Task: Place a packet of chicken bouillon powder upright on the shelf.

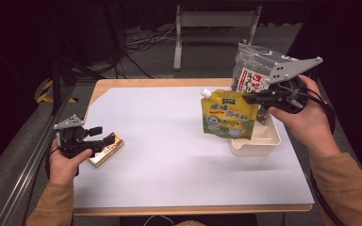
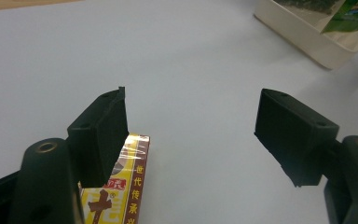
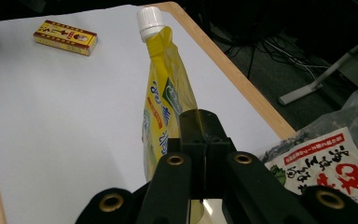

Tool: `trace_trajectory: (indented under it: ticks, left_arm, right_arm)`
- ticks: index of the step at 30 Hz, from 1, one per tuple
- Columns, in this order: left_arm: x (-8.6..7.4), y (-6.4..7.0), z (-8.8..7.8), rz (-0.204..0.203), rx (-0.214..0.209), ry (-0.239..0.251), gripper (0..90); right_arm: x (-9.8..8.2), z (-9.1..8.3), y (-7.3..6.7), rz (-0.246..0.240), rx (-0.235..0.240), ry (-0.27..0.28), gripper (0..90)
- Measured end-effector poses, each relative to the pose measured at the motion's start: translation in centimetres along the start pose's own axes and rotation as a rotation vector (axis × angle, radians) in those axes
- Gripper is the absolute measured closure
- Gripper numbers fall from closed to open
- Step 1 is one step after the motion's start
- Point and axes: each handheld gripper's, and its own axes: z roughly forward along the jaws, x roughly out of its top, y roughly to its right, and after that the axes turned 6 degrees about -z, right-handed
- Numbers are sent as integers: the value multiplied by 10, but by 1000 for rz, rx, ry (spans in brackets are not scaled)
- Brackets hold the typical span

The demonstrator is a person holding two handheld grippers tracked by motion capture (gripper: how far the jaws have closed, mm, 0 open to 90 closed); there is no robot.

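Observation:
A yellow spouted pouch with a white cap hangs over the left end of the beige tray. My right gripper is shut on its upper right edge. In the right gripper view the closed jaws pinch the pouch, and its cap points away. My left gripper rests at the table's left, open. A yellow and red box lies flat just beneath it. In the left gripper view the box lies by one jaw, and the other stands well apart.
A clear bag with a red and white label stands in the tray behind the pouch. The white mat lies bare between the hands. The box lies far across the mat in the right gripper view. The tray's corner is far right.

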Motion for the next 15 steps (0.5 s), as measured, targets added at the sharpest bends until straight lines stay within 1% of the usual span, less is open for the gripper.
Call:
trace_trajectory:
  ticks: [5, 8, 9, 11, 14, 15]
  left_arm:
    - [0, -1, 0, -2, 1, 0, 262]
    - [-1, -1, 1, -1, 2, -1, 263]
    - [-1, -2, 0, -2, 2, -2, 263]
    - [-1, -2, 0, -6, 6, -2, 263]
    - [-1, -3, 0, -2, 3, -2, 262]
    - [-1, -2, 1, -9, 0, -3, 262]
  right_arm:
    - [-7, -8, 5, 13, -22, -2, 900]
    - [-8, -9, 7, 16, -25, -3, 900]
    - [-13, -10, 10, 25, -31, -7, 900]
    - [-16, -12, 13, 32, -36, -9, 900]
    - [-22, -14, 18, 42, -32, -9, 900]
    - [-23, -15, 19, 44, -33, -9, 900]
